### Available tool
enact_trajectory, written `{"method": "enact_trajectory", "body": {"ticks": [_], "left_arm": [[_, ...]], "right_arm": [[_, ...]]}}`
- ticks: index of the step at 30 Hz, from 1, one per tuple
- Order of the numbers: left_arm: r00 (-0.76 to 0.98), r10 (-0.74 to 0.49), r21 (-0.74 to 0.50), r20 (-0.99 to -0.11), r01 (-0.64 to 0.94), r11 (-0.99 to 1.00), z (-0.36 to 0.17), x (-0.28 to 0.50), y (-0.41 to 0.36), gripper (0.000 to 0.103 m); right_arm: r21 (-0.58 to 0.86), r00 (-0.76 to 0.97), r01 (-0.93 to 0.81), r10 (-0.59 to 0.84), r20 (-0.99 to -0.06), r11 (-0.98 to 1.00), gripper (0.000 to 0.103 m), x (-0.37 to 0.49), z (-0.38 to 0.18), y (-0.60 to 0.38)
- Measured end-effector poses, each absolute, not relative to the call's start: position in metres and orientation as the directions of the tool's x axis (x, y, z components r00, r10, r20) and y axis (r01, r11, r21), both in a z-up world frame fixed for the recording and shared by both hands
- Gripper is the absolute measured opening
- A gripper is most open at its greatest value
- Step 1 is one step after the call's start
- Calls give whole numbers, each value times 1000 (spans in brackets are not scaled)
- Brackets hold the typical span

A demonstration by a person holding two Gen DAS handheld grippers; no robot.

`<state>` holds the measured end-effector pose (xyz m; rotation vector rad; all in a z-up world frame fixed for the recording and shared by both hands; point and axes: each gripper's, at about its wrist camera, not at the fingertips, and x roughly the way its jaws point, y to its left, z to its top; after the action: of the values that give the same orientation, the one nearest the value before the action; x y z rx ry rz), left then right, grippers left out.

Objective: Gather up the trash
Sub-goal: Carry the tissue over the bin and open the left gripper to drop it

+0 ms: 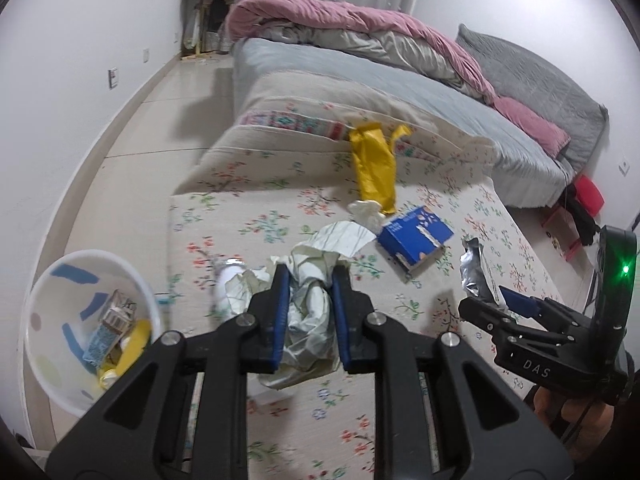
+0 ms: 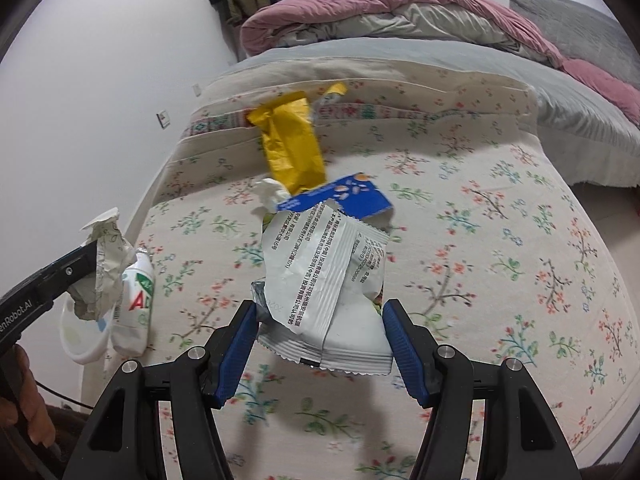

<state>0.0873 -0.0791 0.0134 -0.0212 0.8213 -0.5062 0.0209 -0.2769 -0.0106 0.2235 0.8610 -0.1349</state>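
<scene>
1. The left gripper (image 1: 308, 312) is clamped on a crumpled wrapper (image 1: 308, 320), held above the floral sheet (image 1: 440, 200) near its left edge.
2. The right gripper (image 2: 320, 344) pinches a white printed packet (image 2: 324, 280).
3. A white bin (image 1: 40, 320) stands off the sheet's left edge.

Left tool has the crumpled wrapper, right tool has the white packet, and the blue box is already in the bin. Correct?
One thing is off: the blue box is not in the bin; it lies on the floral bedspread near the yellow wrapper, as the left wrist view shows. The left tool has the crumpled wrapper and the right tool the white packet.
</scene>
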Motion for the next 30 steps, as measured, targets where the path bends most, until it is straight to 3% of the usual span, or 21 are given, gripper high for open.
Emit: {"method": "enact_trajectory", "body": {"ticks": [27, 29, 30], "left_arm": [[626, -288, -300, -724, 89, 950, -23, 107, 77, 24], [625, -248, -280, -741, 48, 959, -28, 109, 84, 32], [618, -222, -260, -754, 29, 965, -29, 110, 87, 45]], "right_arm": [[119, 656, -14, 98, -749, 993, 65, 57, -2, -172], [117, 652, -29, 108, -750, 993, 65, 59, -3, -165], [120, 651, -34, 113, -751, 992, 65, 60, -2, -163]]}}
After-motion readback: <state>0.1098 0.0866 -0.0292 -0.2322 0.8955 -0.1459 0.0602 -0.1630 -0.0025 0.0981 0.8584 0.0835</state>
